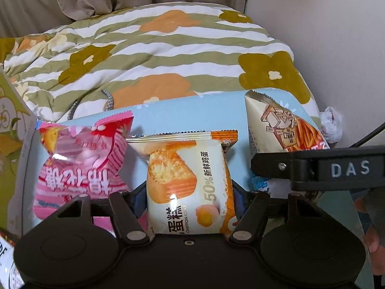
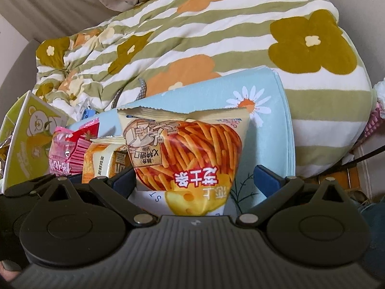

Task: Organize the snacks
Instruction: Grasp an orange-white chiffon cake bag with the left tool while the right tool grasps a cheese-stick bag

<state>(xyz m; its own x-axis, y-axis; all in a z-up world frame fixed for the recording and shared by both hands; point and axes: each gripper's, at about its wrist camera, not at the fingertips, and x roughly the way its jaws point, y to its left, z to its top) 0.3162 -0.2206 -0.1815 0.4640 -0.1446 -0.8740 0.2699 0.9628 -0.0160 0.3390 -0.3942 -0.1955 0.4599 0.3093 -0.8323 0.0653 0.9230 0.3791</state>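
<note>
Three snack packs stand in a row on a light blue daisy-print surface (image 1: 192,113). The orange-and-white chiffon cake pack (image 1: 187,180) sits in the middle, and my left gripper (image 1: 189,192) has its blue pads pressed on both sides of it. Left of it is a pink marshmallow pack (image 1: 81,166). At the right stands a cheese stick bag (image 2: 187,149). It is between the fingers of my right gripper (image 2: 196,180), which is open: the left pad is at the bag's edge and the right pad stands clear of it.
A green-and-white striped flower quilt (image 1: 168,48) is heaped behind the packs. A green carton with a bear print (image 2: 31,144) stands at the far left. Crumpled white paper (image 1: 332,125) lies by the wall at the right. A cable (image 2: 365,156) runs along the right edge.
</note>
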